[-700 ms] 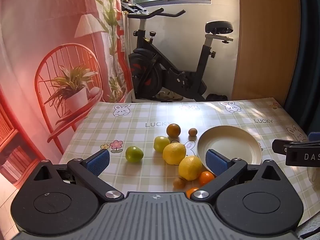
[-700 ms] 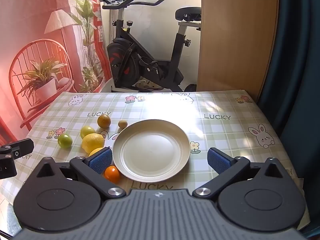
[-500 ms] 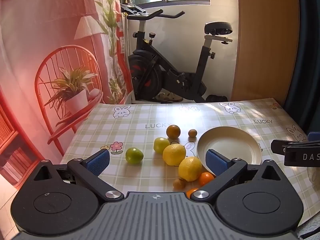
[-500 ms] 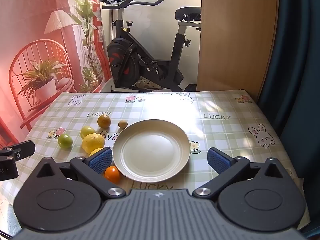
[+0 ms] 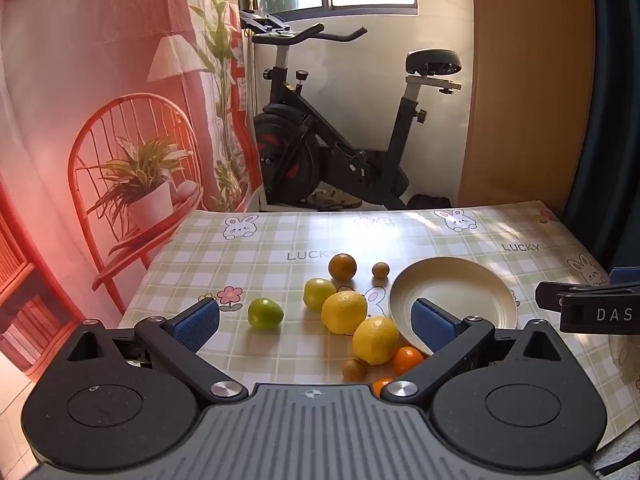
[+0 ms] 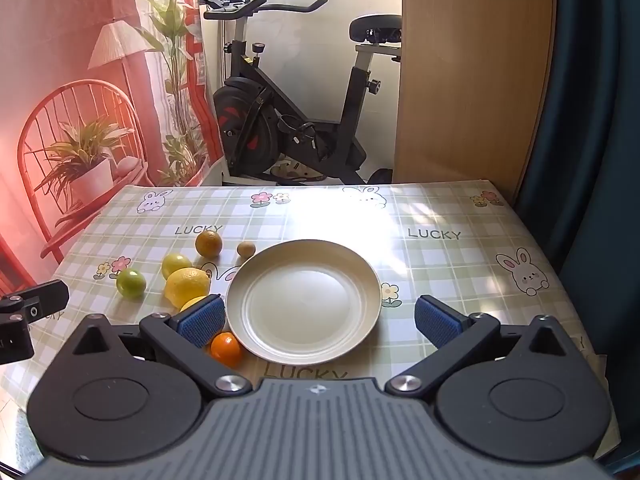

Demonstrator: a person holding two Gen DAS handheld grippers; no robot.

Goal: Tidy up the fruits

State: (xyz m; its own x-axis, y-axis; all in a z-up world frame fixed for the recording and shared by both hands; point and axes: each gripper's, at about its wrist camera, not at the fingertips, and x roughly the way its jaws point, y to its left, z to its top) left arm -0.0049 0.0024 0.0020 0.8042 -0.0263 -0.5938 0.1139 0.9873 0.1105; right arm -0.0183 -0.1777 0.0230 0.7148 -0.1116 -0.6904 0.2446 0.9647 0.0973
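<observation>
A cream plate lies bare on the checked tablecloth. To its left are several fruits: two lemons, a green lime, a yellow-green fruit, a dark orange, a small brown fruit, and small oranges. My left gripper hangs open above the fruits, holding nothing. Over the plate my right gripper stands open with nothing between its fingers.
The table carries a green plaid cloth with rabbits and "LUCKY" print. An exercise bike stands behind the far edge. A red printed backdrop hangs left, a wooden panel and dark curtain right.
</observation>
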